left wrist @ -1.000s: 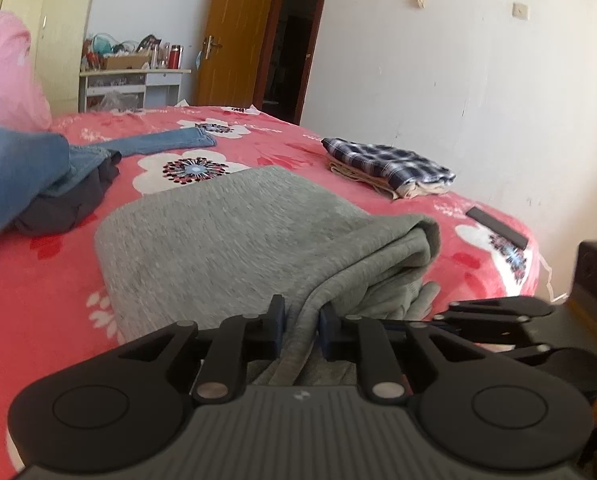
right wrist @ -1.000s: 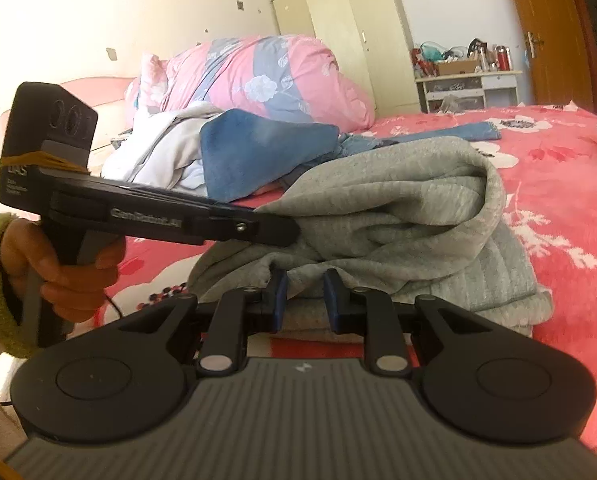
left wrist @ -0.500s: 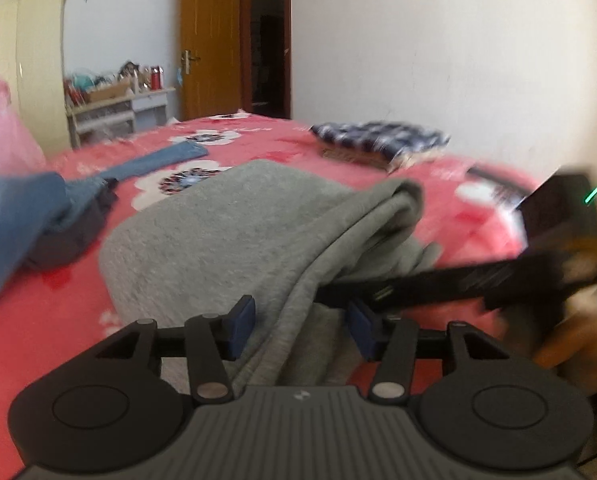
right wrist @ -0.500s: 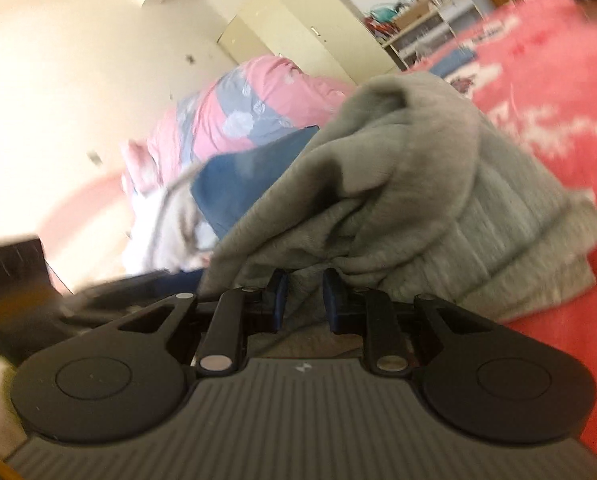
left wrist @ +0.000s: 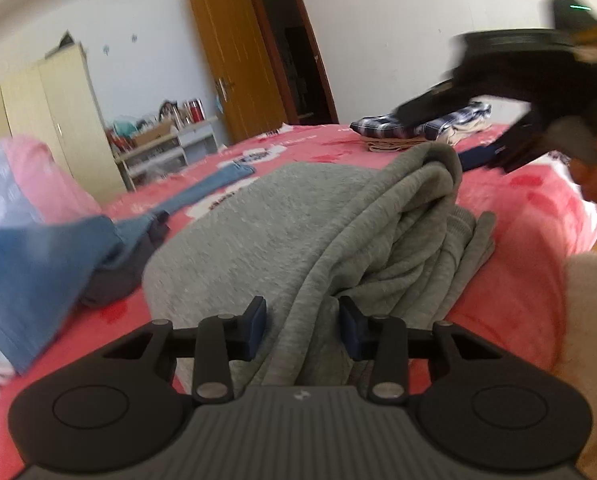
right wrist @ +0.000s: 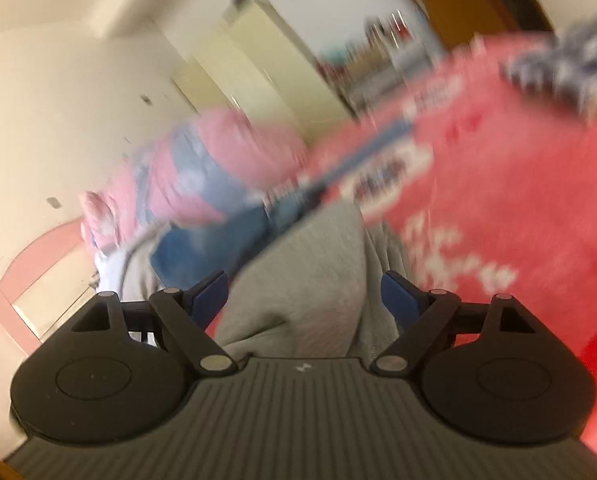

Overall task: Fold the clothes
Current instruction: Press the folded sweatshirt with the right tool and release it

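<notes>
Left wrist view shows the left gripper (left wrist: 302,330) with jaws parted around a fold of the grey garment (left wrist: 298,224), heaped mid-frame on the red bedspread (left wrist: 518,280). The right gripper (right wrist: 304,300), fingers spread wide, hovers over grey cloth at lower centre of its blurred view.

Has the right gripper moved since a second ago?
Yes. In the left wrist view the right gripper has risen from low beside the grey sweatshirt to above it, at the level of the folded plaid clothes, and its jaws have opened.
</notes>
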Demonstrator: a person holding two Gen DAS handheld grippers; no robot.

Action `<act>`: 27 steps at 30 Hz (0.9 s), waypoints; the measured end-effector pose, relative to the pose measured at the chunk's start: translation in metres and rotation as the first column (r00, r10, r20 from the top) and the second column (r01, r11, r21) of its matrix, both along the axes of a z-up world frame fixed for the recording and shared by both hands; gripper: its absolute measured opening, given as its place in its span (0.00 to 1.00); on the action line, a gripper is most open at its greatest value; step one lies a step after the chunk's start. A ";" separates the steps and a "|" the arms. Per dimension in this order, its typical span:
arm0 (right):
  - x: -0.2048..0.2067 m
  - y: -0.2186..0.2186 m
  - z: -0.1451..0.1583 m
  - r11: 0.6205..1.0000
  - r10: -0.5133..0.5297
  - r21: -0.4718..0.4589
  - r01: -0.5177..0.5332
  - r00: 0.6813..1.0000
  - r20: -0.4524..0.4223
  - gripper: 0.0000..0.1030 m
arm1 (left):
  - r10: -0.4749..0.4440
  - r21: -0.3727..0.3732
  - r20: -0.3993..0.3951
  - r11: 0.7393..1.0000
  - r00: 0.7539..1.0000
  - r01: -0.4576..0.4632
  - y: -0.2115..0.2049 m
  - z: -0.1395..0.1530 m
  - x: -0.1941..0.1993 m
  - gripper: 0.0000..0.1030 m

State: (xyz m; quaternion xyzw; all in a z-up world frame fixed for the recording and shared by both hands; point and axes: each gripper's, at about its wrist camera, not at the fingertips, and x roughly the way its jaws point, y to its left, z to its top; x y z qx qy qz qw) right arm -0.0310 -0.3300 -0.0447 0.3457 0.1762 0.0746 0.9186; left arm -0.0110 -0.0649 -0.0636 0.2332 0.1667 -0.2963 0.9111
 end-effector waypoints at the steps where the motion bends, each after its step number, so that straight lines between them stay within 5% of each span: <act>1: 0.013 -0.005 -0.006 0.998 0.032 0.049 -0.030 0.999 -0.037 0.74 | 0.004 0.015 0.025 1.000 1.000 -0.004 -0.002 -0.001 -0.003 0.35; 2: 0.022 -0.007 -0.012 0.995 0.059 0.088 -0.053 0.996 -0.066 0.46 | 0.006 0.033 0.051 0.999 0.999 -0.008 -0.003 -0.002 -0.005 0.32; 5: 0.031 0.001 -0.015 0.991 0.107 0.087 -0.099 0.990 -0.093 0.17 | 0.008 0.081 0.125 0.997 0.992 -0.019 -0.008 -0.005 -0.012 0.28; 10: -0.003 0.017 -0.003 0.996 0.085 -0.024 -0.087 0.995 -0.054 0.14 | -0.051 0.168 0.187 0.986 0.981 0.019 -0.017 -0.013 -0.022 0.29; 16: -0.013 0.004 -0.044 0.998 0.028 0.065 -0.025 0.999 -0.046 0.17 | -0.065 0.207 0.196 0.978 0.978 0.024 -0.028 -0.022 -0.021 0.35; 19: -0.027 0.012 -0.025 0.998 -0.020 -0.061 0.021 1.000 0.017 0.22 | -0.071 0.198 0.178 0.980 0.982 0.035 -0.026 -0.019 -0.016 0.36; 23: -0.067 0.039 0.007 0.958 0.006 -0.282 0.056 0.977 0.214 0.22 | -0.092 0.191 0.159 0.980 0.983 0.061 -0.022 -0.013 -0.013 0.38; 27: -0.065 0.080 -0.006 0.917 0.145 -0.391 -0.073 0.977 0.157 0.21 | -0.129 0.137 0.093 0.984 0.987 0.115 -0.010 0.002 -0.011 0.44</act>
